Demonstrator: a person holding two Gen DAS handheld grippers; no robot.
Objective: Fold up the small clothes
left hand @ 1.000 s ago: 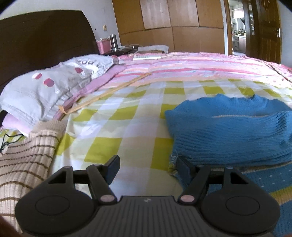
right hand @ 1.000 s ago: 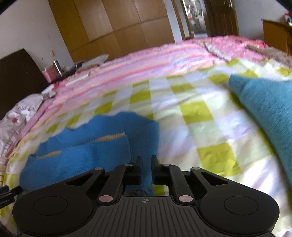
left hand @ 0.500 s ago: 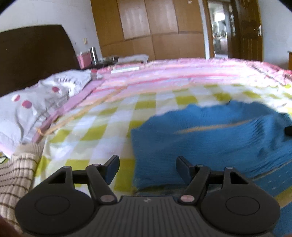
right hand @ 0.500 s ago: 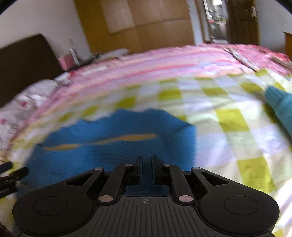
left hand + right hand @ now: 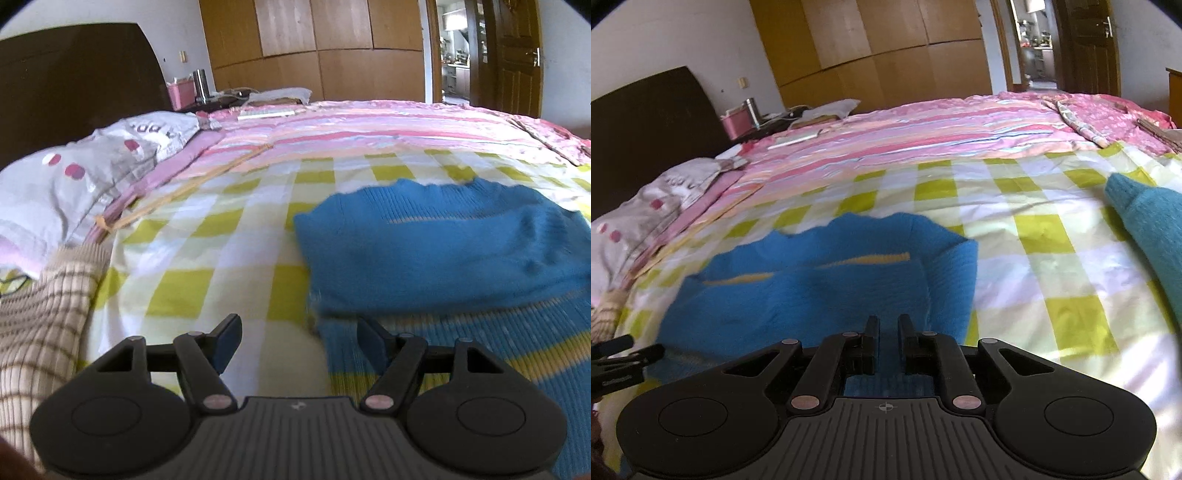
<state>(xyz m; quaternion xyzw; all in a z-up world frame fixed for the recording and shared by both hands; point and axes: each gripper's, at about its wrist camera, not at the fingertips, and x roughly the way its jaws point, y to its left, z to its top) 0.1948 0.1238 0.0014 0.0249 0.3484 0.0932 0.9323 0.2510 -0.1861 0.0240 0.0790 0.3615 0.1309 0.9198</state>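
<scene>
Left tongs (image 5: 297, 341): spread wide, nothing between the pads; hung low over the checked sheet at the near left corner of the sweater.
Right tongs (image 5: 885, 332): jaws have just been opening, now a narrow gap apart; blue knit shows behind the gap, but whether any lies in it I cannot tell, and no pad visibly presses on it.
Blue sweater (image 5: 436, 251): ribbed knit with thin yellow stripes, lying on the bed with its upper part folded over the lower; the far edge is wavy and the near panel shows wider stripes.
Beige striped knit (image 5: 40, 325): cream ribbed fabric with brown lines, at the near left edge of the bed, apart from the sweater.
Teal knit garment (image 5: 1145, 229): fuzzy weave, at the right edge of the bed, well apart from the sweater.
Checked sheet (image 5: 207, 258): yellow-green and white squares, smooth, under all the knits.
Pillow (image 5: 85, 177): grey-white with pink dots, left of the sheet.
Striped quilt (image 5: 351, 125): pink bands, beyond the checks.
Headboard (image 5: 74, 74): dark wood, far left.
Wardrobe (image 5: 314, 44): brown panelled doors on the far wall.
Doorway (image 5: 454, 48): open, far right.
</scene>
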